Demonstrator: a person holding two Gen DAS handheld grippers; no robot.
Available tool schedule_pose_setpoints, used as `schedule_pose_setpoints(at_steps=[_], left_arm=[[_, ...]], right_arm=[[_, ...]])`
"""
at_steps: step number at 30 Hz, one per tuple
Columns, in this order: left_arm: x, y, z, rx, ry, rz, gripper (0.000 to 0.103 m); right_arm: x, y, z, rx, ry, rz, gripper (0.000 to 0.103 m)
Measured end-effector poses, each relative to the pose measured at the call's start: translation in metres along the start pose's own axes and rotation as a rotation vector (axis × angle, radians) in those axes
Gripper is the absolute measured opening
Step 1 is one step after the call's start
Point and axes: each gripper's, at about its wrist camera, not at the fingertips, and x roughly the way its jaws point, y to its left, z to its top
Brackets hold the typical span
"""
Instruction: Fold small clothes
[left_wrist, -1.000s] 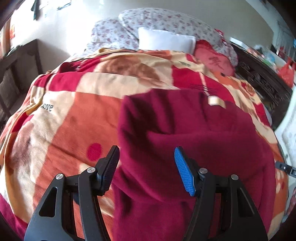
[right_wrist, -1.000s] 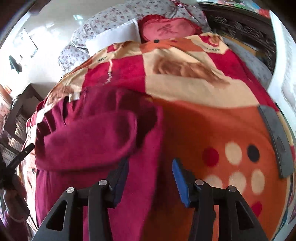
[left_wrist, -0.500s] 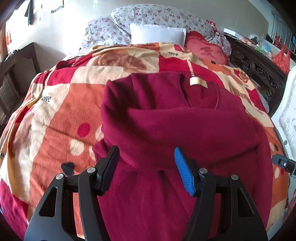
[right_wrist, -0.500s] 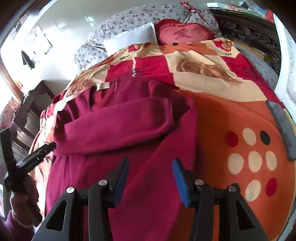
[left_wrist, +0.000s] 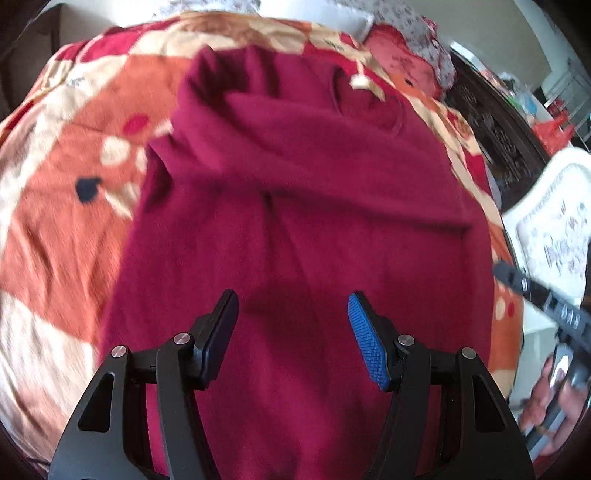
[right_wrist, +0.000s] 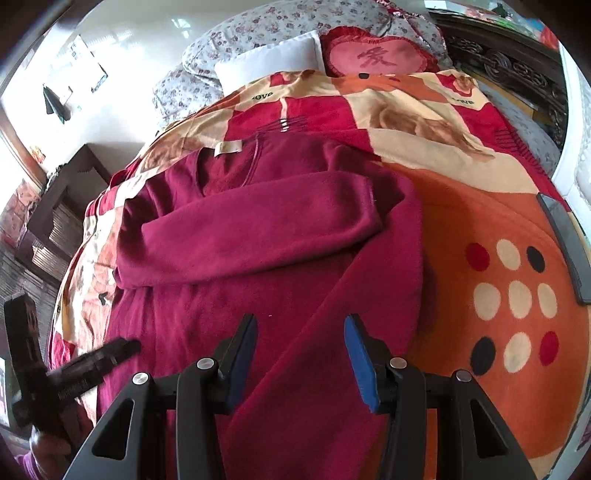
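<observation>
A dark red fleece sweater (left_wrist: 295, 206) lies flat on the bed, collar and white label (right_wrist: 228, 147) at the far end. Both sleeves are folded across the chest; one sleeve cuff (right_wrist: 365, 210) lies on top. My left gripper (left_wrist: 293, 325) is open and empty, over the sweater's lower body. My right gripper (right_wrist: 300, 347) is open and empty, over the sweater's lower right side. The right gripper also shows at the right edge of the left wrist view (left_wrist: 532, 295), and the left gripper shows at the lower left of the right wrist view (right_wrist: 92, 365).
The bed carries an orange, red and cream patterned blanket (right_wrist: 498, 236). Pillows (right_wrist: 269, 59) and a red heart cushion (right_wrist: 373, 55) lie at the head. A dark flat object (right_wrist: 565, 243) lies at the blanket's right edge. Dark carved furniture (left_wrist: 491, 122) stands to the right.
Both grippers have pulled back toward the sweater's lower end and stayed open. The sleeves, folded over one second ago, now lie flat across the chest.
</observation>
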Motion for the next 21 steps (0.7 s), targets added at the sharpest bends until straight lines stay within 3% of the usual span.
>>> schedule_pose_setpoints(at_steps=[11, 21], left_arm=[[-0.008, -0.004, -0.027, 0.0, 0.023, -0.074, 0.062], [-0.008, 0.007, -0.019, -0.022, 0.019, -0.063, 0.062]], right_arm=[[0.001, 0.033, 0.01, -0.031, 0.04, -0.019, 0.047], [0.012, 0.052, 0.012, -0.065, 0.063, -0.004, 0.047]])
